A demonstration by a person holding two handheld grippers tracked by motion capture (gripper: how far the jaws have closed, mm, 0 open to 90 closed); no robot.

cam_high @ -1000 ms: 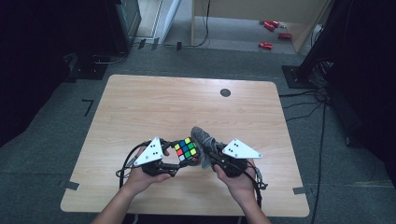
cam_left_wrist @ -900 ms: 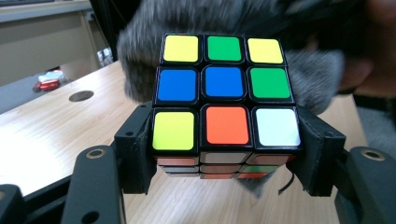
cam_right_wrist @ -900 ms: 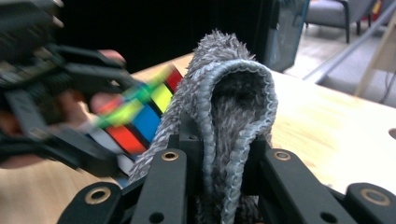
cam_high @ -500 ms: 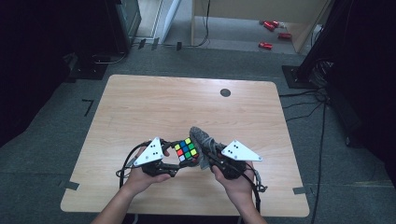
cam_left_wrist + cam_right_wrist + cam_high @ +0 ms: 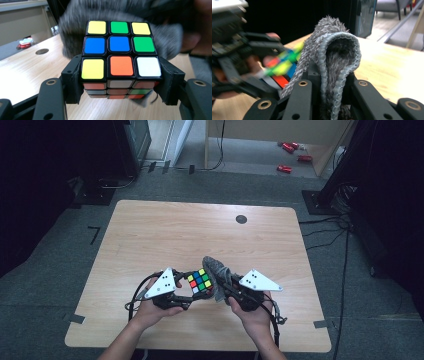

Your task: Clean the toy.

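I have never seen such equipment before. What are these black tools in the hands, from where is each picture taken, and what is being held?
No robot is here: a person holds a hand tool with two black jaws in each hand. One picture comes from a fixed camera above the wooden table. The other two come from small cameras riding on each tool, looking along its jaws.

The left gripper is shut on a puzzle cube with coloured squares, clamped on two opposite sides. The right gripper is shut on a folded grey fluffy cloth, which sits against the cube's far side. Both are held close together near the person's edge of the table. A small dark round hole sits near the far edge.
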